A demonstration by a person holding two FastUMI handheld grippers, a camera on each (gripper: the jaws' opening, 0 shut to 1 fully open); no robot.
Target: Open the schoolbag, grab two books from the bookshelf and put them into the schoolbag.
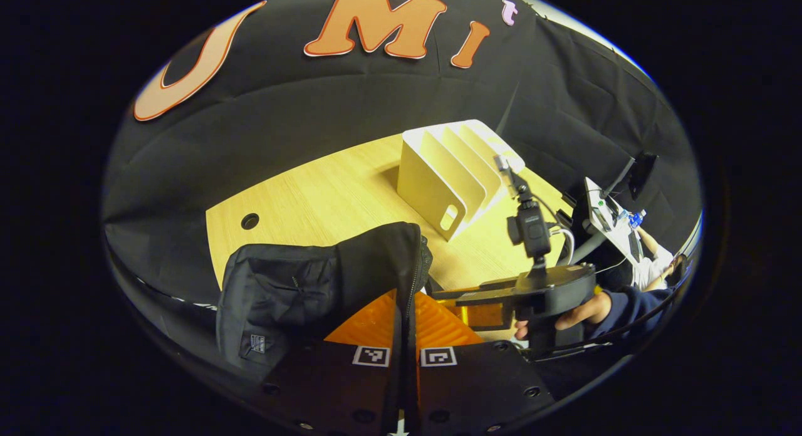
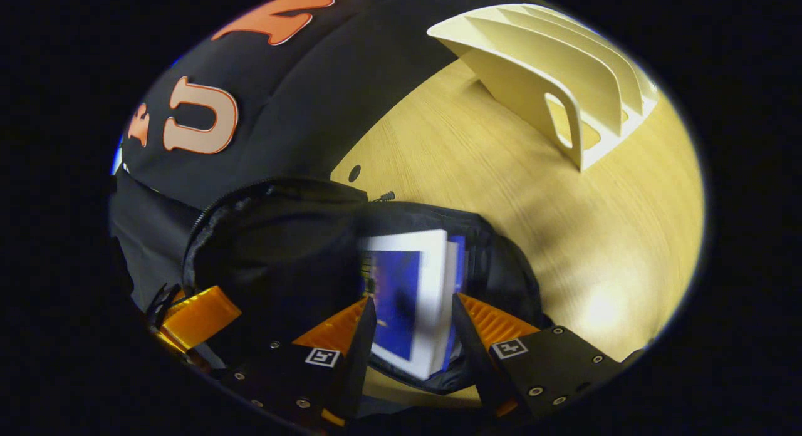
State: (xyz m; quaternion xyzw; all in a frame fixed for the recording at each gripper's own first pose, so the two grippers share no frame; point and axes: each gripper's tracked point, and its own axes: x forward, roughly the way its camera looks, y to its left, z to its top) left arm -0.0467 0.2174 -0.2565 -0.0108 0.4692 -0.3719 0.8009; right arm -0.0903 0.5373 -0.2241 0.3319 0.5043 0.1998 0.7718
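Pinching soft black schoolbag (image 1: 326,279) fabric – left hand-held gripper (image 1: 404,336), right hand-held gripper (image 2: 410,326) spread around glossy books (image 2: 407,298), ribbed cream bookshelf (image 2: 551,72).

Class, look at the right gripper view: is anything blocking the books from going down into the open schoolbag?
Nothing visible does. The books already sit partly inside the schoolbag, whose zipped mouth gapes open around them. The right gripper has a finger either side of the books; whether they press is unclear. The left gripper pinches the bag's edge, holding it open.
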